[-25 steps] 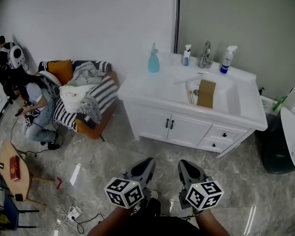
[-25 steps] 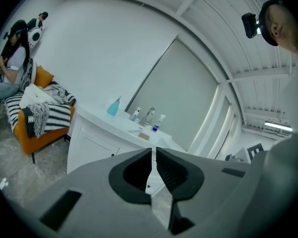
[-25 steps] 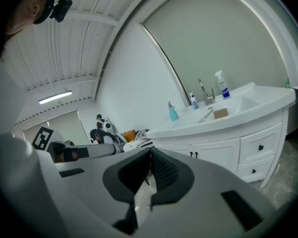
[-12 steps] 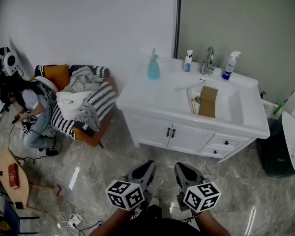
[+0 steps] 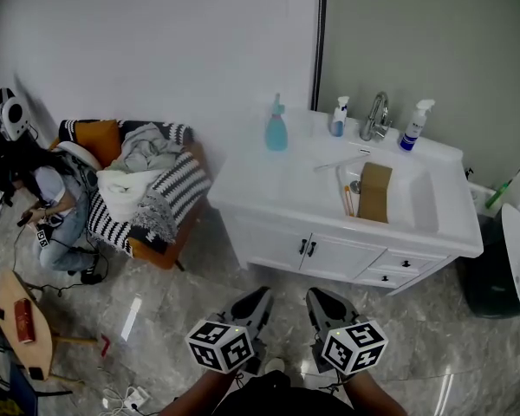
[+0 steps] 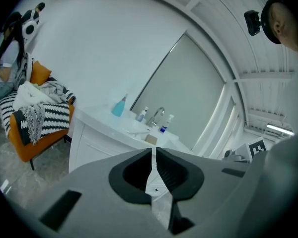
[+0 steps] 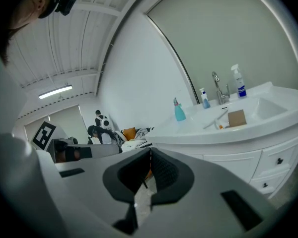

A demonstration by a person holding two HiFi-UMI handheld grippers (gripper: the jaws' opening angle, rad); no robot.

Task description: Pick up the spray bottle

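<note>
A white trigger spray bottle with blue liquid (image 5: 413, 126) is seen at the back right of the white vanity counter (image 5: 269, 176), beside the chrome tap (image 5: 377, 115) — a teal spray bottle (image 5: 276, 128) is set back left. The left gripper (image 5: 256, 297) and right gripper (image 5: 322, 297) are held well short of it — jaws closed together, nothing gripped.

A plain white wall (image 5: 156, 42) meets a grey-green panel (image 5: 433, 33) behind a white cabinet (image 5: 277, 232), whose surface (image 5: 260, 167) has a basin (image 5: 416, 202) sunk into it. The floor (image 5: 173, 293) is glossy grey marble-look tile (light glints off it). An orange armchair (image 5: 154, 251) heaped with striped throws stands left of the cabinet, with a small wooden table (image 5: 35, 341) nearer the corner. A strip light (image 7: 54, 91) glows on the ribbed ceiling (image 7: 84, 38).
</note>
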